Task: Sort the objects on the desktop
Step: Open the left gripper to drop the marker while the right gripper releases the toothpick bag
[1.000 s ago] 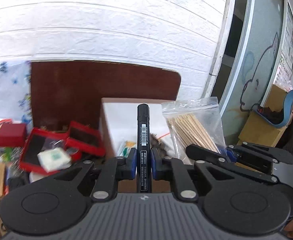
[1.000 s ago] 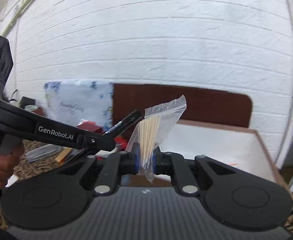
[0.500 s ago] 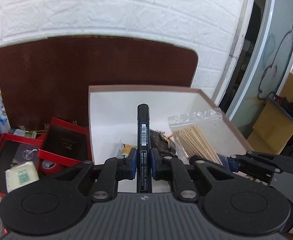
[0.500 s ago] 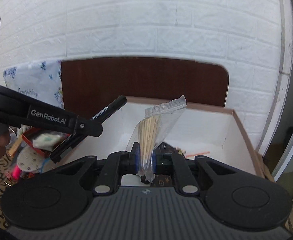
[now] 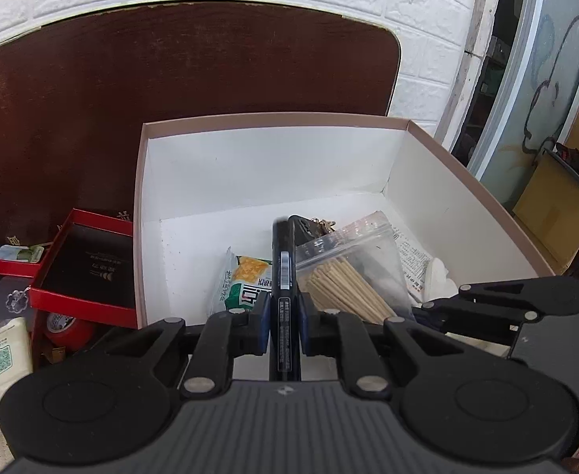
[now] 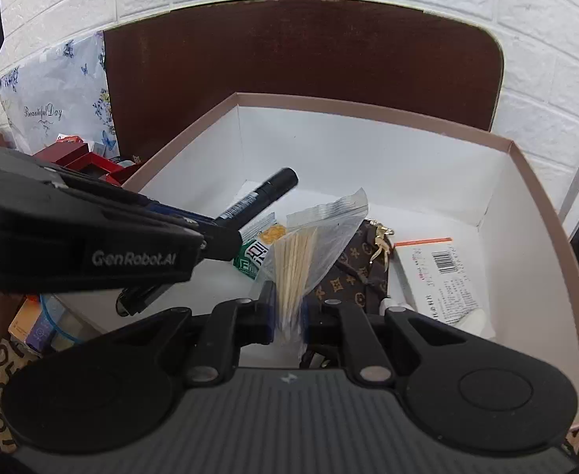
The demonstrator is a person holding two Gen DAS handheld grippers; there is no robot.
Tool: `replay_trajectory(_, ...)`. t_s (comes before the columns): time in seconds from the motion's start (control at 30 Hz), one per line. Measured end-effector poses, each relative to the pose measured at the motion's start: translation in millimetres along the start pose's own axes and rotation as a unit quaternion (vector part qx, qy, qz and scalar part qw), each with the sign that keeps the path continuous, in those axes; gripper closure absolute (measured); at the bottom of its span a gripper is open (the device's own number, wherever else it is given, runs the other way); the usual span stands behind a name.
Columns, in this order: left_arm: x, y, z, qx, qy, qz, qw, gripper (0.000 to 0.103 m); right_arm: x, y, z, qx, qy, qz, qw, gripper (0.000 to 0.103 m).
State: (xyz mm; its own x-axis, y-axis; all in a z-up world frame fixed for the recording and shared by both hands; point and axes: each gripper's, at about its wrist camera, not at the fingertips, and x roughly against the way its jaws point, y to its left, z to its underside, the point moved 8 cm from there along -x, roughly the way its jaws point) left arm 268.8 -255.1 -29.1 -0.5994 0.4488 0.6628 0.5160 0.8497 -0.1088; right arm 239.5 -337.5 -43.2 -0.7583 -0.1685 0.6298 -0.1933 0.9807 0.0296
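Left gripper point(image 5: 283, 318) clamps a black marker point(image 5: 283, 264), right gripper point(image 6: 287, 308) pinches a toothpick bag point(image 6: 309, 237), both over the white box point(image 5: 273, 158), right of the red trays point(image 5: 84, 268)

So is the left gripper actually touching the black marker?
Touching. In the left wrist view the left gripper has both blue pads pressed against the black marker, which stands clamped between them above the white box.
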Motion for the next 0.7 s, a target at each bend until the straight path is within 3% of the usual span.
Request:
replay_trajectory(0.2, -5, 2, -1, -0.003, -0.001, 0.001, 1.0, 0.089, -12, 0, -1, -0.003, 0.021, -0.011, 1.0, 0.091)
replay_trajectory(0.27, -1, 3, -2, -0.002, -0.013, 0.009, 0.9999, 0.082, -12, 0, -1, -0.01, 0.021, -0.018, 1.0, 0.089)
replay_trajectory(0.33, 4, 1, -4, 0.001, -0.025, 0.027, 0.9993, 0.057, -10, -2, -1, -0.018, 0.017, -0.019, 1.0, 0.062)
replay_trajectory(0.37, 7, -2, -5, 0.003, -0.032, 0.039, 0.9987, 0.052, -8, -3, -2, -0.018, 0.012, -0.014, 1.0, 0.054)
replay_trajectory(0.43, 14, -8, -6, 0.002, -0.045, 0.047, 0.9979, 0.026, -5, -4, -2, -0.014, 0.007, -0.004, 1.0, 0.053)
replay_trajectory(0.47, 17, -9, -7, 0.001, -0.053, 0.039, 0.9978, 0.019, -3, -4, -2, -0.014, 0.005, -0.001, 1.0, 0.05)
replay_trajectory(0.5, 20, -11, -8, -0.003, -0.063, 0.033, 0.9975, 0.014, 0, -5, -2, -0.015, 0.002, 0.003, 1.0, 0.045)
replay_trajectory(0.57, 27, -15, -9, -0.013, -0.076, 0.035, 0.9965, 0.013, 5, -6, -3, -0.015, -0.007, 0.008, 1.0, 0.038)
replay_trajectory(0.67, 29, -17, -8, -0.01, -0.069, 0.034, 0.997, 0.011, 13, -8, -5, -0.016, -0.018, 0.018, 1.0, 0.012)
replay_trajectory(0.7, 29, -16, -8, -0.009, -0.066, 0.031, 0.9973, 0.011, 16, -8, -5, -0.018, -0.023, 0.019, 0.999, 0.012)
